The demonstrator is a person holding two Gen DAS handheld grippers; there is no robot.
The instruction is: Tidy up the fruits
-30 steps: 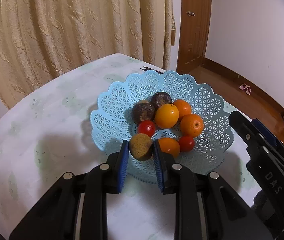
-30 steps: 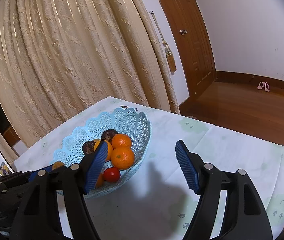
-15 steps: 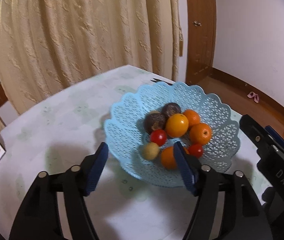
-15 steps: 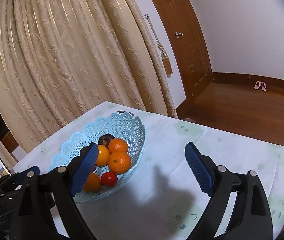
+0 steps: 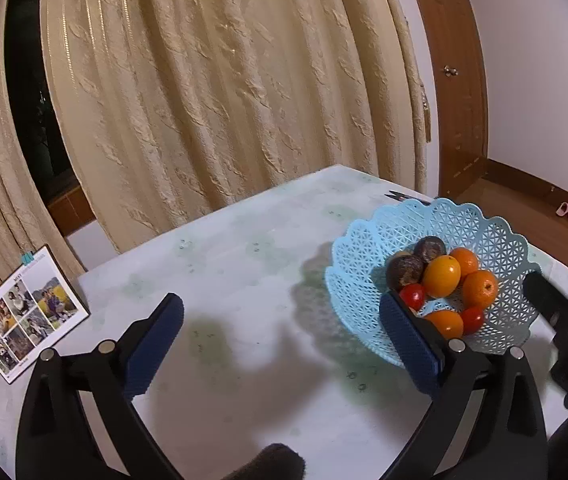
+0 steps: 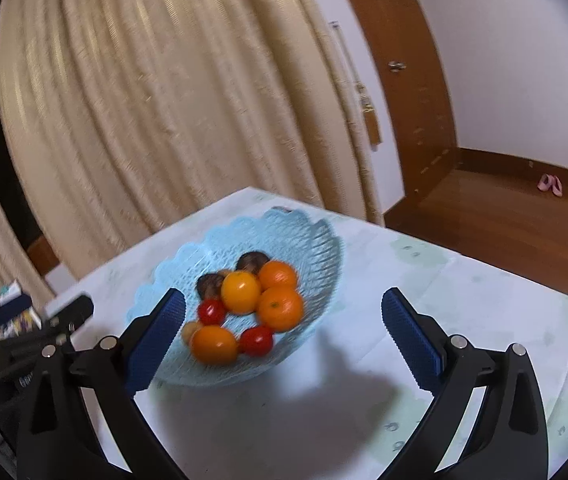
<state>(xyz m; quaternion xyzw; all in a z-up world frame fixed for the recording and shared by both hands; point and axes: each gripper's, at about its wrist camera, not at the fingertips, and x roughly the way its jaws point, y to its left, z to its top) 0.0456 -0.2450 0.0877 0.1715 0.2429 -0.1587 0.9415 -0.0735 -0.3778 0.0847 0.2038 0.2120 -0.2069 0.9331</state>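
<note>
A light blue lattice basket (image 5: 367, 252) (image 6: 315, 240) stands on the white table and holds several fruits: oranges (image 5: 441, 276) (image 6: 280, 308), red tomatoes (image 5: 412, 296) (image 6: 256, 341) and dark brown fruits (image 5: 429, 249) (image 6: 252, 262). A small tan fruit (image 6: 191, 330) lies at the basket's near left in the right wrist view. My left gripper (image 5: 282, 344) is open and empty, over bare table left of the basket. My right gripper (image 6: 283, 340) is open and empty, in front of the basket.
A photo card (image 5: 24, 314) stands at the table's left edge. Beige curtains (image 5: 204, 100) hang behind the table. A dark thin object (image 5: 397, 196) lies beyond the basket. A wooden door (image 6: 395, 80) and wooden floor (image 6: 503, 216) are to the right.
My left gripper let go of the tan fruit into the basket, opened, and drew back and to the left. My right gripper stayed open and swung to face the basket more directly.
</note>
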